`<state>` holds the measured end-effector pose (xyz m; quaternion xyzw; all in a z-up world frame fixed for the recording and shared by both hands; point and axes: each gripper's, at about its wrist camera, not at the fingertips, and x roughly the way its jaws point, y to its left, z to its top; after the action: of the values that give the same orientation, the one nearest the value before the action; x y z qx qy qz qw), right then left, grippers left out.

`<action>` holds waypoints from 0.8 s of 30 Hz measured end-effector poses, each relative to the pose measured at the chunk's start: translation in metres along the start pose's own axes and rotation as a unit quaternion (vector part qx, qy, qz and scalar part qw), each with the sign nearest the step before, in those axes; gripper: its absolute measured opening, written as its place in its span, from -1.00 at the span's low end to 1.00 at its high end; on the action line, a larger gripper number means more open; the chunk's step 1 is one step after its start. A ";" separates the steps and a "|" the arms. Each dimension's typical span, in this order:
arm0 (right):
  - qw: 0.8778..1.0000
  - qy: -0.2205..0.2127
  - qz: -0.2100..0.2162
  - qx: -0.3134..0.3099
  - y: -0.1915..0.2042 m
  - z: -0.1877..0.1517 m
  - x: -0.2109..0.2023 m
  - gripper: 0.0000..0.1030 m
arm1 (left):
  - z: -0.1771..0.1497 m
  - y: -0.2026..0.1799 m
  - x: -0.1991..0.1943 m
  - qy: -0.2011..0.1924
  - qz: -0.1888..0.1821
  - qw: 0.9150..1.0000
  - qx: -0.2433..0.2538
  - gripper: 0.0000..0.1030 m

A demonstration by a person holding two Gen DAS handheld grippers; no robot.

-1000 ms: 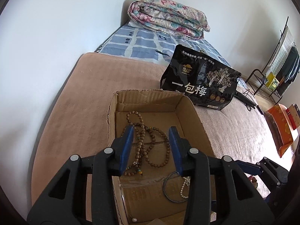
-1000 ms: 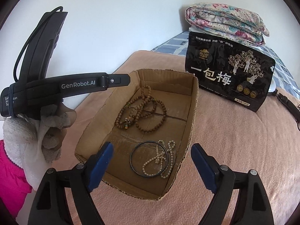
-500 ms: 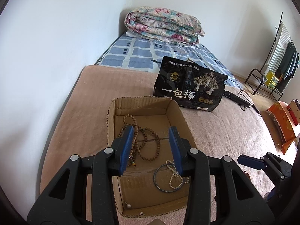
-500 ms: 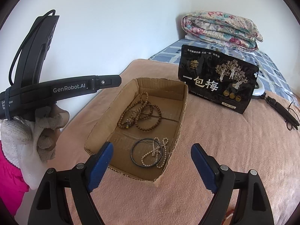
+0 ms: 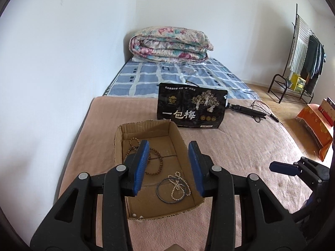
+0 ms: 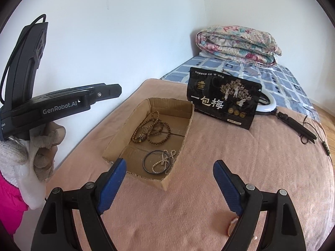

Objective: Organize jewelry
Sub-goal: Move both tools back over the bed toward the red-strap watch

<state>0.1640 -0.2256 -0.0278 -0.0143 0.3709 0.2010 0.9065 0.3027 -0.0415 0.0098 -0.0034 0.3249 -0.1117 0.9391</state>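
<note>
An open cardboard box (image 5: pixel 180 138) (image 6: pixel 188 125) sits on the pink blanket. Inside lie a brown wooden bead necklace (image 5: pixel 156 163) (image 6: pixel 152 130), a dark bangle (image 5: pixel 162 194) (image 6: pixel 147 164) and a pale pearl strand (image 5: pixel 178 185) (image 6: pixel 165 160). A small bead (image 5: pixel 134 215) lies at the box's near wall. My left gripper (image 5: pixel 168 165) is open and empty above the near part of the box. My right gripper (image 6: pixel 169 183) is open and empty, over the blanket in front of the box. A ring-like piece (image 6: pixel 232 226) lies on the blanket behind the right finger.
A black snack bag (image 5: pixel 191 108) (image 6: pixel 224 99) stands behind the box. A ring light and cable (image 6: pixel 293 125) lie to its right. A folded floral quilt (image 5: pixel 169 44) rests at the bed's head. The wall runs along the left. A clothes rack (image 5: pixel 301 62) stands far right.
Both grippers have pulled back and up from the box, so it looks smaller and farther. Both stay open and empty. The jewelry in the box has not moved.
</note>
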 end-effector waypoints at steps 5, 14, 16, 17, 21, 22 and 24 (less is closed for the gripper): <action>1.000 -0.009 -0.015 -0.002 -0.011 -0.010 -0.026 0.68 | -0.007 -0.024 -0.022 -0.010 -0.011 1.000 0.019 -0.24; 0.998 -0.016 -0.055 0.019 -0.052 -0.040 -0.068 0.71 | -0.027 -0.065 -0.041 -0.007 -0.042 0.998 0.054 -0.11; 0.997 -0.016 -0.064 0.029 -0.065 -0.050 -0.078 0.73 | -0.034 -0.071 -0.041 -0.004 -0.050 0.997 0.058 -0.10; 0.997 -0.016 -0.070 0.034 -0.072 -0.055 -0.082 0.74 | -0.038 -0.075 -0.040 0.001 -0.056 0.997 0.060 -0.10; 0.994 -0.014 -0.096 0.053 -0.101 -0.077 -0.097 0.80 | -0.054 -0.089 -0.033 0.013 -0.072 0.995 0.067 -0.10; 0.993 -0.012 -0.102 0.058 -0.109 -0.083 -0.100 0.81 | -0.058 -0.091 -0.031 0.016 -0.076 0.995 0.069 -0.10; 0.991 -0.008 -0.113 0.067 -0.121 -0.093 -0.106 0.81 | -0.067 -0.096 -0.022 0.026 -0.088 0.993 0.071 -0.10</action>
<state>0.0790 -0.3911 -0.0384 0.0063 0.3720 0.0719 0.9254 0.2248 -0.1255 -0.0218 0.0381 0.3387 -0.2167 0.9148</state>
